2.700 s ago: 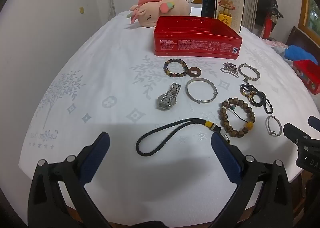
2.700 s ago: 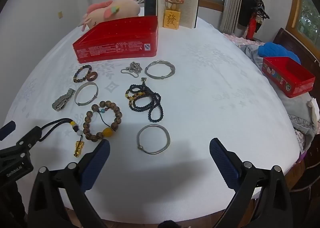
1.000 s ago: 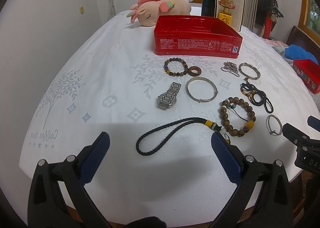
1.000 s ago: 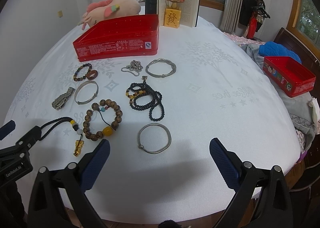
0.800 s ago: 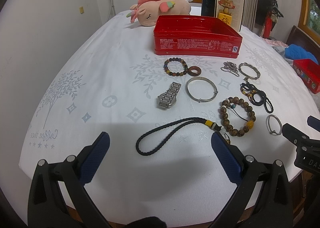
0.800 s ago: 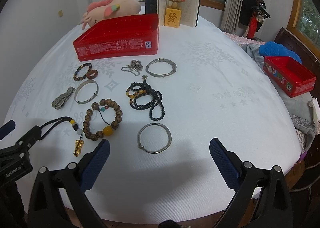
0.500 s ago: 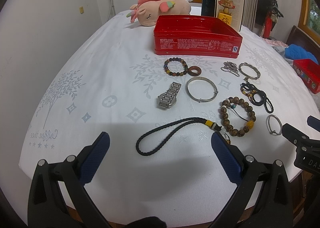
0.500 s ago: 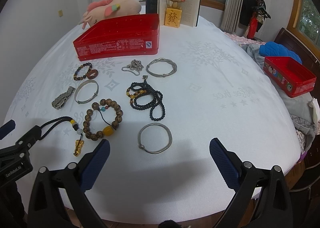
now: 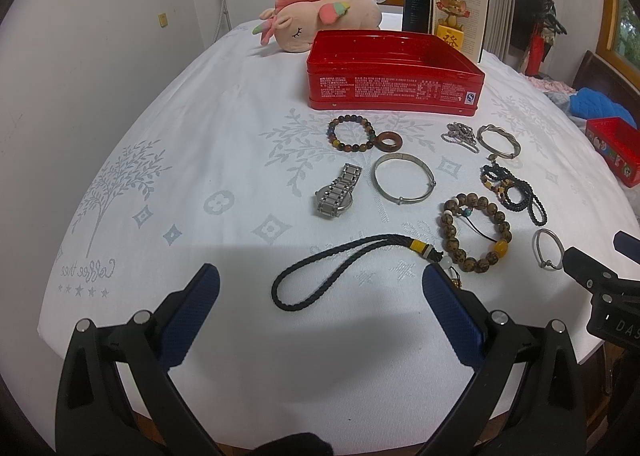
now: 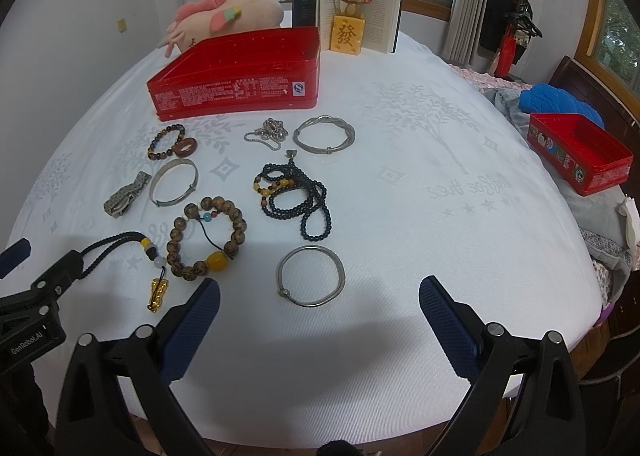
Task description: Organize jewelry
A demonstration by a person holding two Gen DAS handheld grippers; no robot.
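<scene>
Hovering spread and empty, left tool [image 9: 320, 304] and right tool [image 10: 319, 306] risk snagging the black braided cord [image 9: 340, 266] against the brown wooden bead bracelet [image 9: 474, 232].

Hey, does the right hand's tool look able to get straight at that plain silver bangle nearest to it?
Probably yes. The right tongs stand open, and the silver bangle lies flat just ahead between the two tips, apart from the other pieces, with nothing over it.
</scene>
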